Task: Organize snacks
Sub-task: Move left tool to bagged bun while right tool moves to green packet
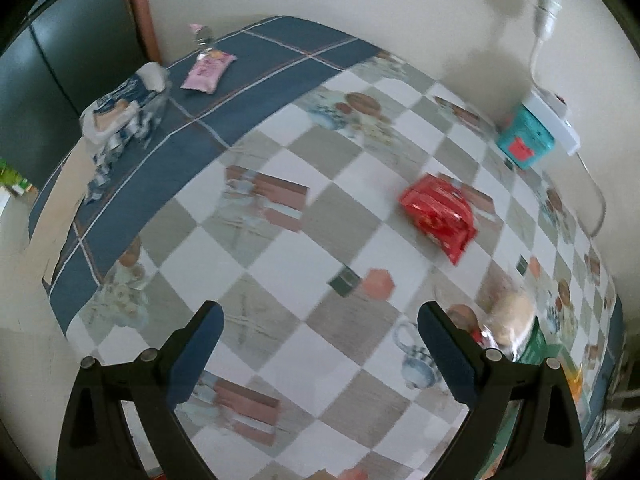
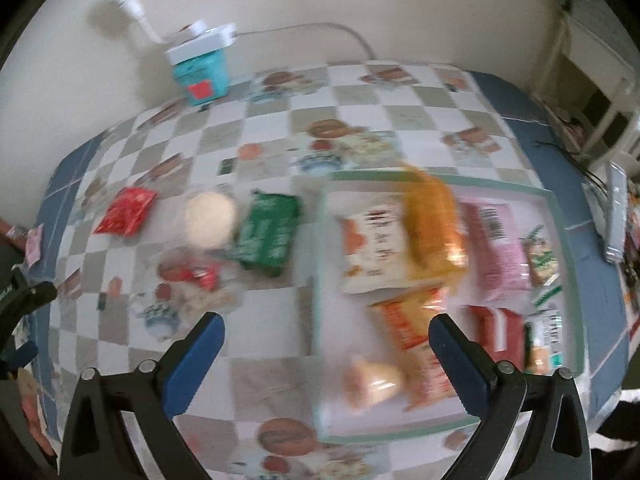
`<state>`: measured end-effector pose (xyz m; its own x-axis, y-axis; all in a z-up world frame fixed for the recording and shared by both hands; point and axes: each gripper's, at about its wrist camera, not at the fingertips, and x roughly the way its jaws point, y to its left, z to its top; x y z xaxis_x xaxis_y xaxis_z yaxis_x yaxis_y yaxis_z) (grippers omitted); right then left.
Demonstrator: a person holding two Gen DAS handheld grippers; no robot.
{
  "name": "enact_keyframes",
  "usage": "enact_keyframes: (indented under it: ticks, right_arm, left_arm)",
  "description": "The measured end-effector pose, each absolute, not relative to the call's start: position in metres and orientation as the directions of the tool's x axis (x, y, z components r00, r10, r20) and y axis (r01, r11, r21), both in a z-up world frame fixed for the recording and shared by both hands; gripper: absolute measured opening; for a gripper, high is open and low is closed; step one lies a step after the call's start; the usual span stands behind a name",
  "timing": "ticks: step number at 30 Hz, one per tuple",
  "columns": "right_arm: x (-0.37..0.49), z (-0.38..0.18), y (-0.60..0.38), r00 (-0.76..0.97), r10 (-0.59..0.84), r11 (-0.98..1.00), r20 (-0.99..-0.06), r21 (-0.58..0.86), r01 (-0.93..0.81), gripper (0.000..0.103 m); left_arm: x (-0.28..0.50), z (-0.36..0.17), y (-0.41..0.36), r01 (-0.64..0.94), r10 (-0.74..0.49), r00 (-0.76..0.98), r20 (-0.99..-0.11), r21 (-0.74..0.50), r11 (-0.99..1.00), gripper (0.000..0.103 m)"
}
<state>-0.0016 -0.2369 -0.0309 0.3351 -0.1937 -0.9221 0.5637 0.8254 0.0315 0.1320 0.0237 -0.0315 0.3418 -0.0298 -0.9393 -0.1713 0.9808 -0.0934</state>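
A red snack packet point(image 1: 438, 214) lies on the checked tablecloth, far ahead and right of my open, empty left gripper point(image 1: 320, 338). It also shows in the right wrist view point(image 2: 126, 211), beside a clear-wrapped round bun point(image 2: 210, 219) and a green packet point(image 2: 268, 234). A green-rimmed tray point(image 2: 560, 216) holds several snacks: an orange bag point(image 2: 434, 224), a pink packet point(image 2: 498, 248), a white-orange packet point(image 2: 370, 254). My right gripper point(image 2: 326, 344) is open and empty, above the tray's left edge. The right view is blurred.
A teal box point(image 1: 526, 140) with a white power strip stands by the wall, also in the right wrist view point(image 2: 202, 76). A pink packet point(image 1: 208, 70) and a blue-white bag point(image 1: 122, 114) lie at the far left edge. The left gripper point(image 2: 18, 316) shows at the left.
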Motion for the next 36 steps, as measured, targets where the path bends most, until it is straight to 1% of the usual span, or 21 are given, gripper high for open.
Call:
enact_keyframes:
  ticks: [7, 14, 22, 26, 31, 34, 36]
  right_arm:
    - [0.022, -0.038, -0.202, 0.347, -0.154, 0.858, -0.925, 0.048, 0.511, 0.103]
    - [0.039, -0.049, -0.199, 0.338, -0.133, 0.859, -0.932, 0.061, 0.508, 0.103]
    - [0.050, -0.052, -0.227, 0.343, -0.174, 0.833, -0.923, 0.048, 0.551, 0.103]
    - [0.055, -0.053, -0.242, 0.372, -0.163, 0.820, -0.914, 0.084, 0.566, 0.103]
    - [0.065, -0.053, -0.255, 0.388, -0.174, 0.811, -0.905, 0.092, 0.578, 0.103]
    - [0.070, -0.061, -0.265, 0.384, -0.138, 0.802, -0.913, 0.124, 0.584, 0.103]
    - [0.071, -0.065, -0.271, 0.370, -0.149, 0.788, -0.917, 0.116, 0.605, 0.103]
  left_arm:
    - [0.138, -0.035, 0.054, -0.223, -0.021, 0.334, -0.942, -0.101, 0.969, 0.098]
    - [0.144, -0.040, 0.060, -0.229, -0.020, 0.324, -0.946, -0.099, 0.968, 0.098]
    - [0.156, -0.047, 0.029, -0.141, -0.069, 0.319, -0.945, -0.119, 0.983, 0.098]
    - [0.162, -0.054, 0.010, -0.101, -0.114, 0.308, -0.945, -0.151, 0.983, 0.098]
    - [0.171, -0.061, -0.013, -0.069, -0.167, 0.314, -0.935, -0.198, 0.978, 0.098]
    - [0.176, -0.061, -0.023, -0.051, -0.194, 0.331, -0.924, -0.223, 0.974, 0.098]
    - [0.180, -0.060, -0.030, -0.034, -0.210, 0.346, -0.914, -0.236, 0.971, 0.098]
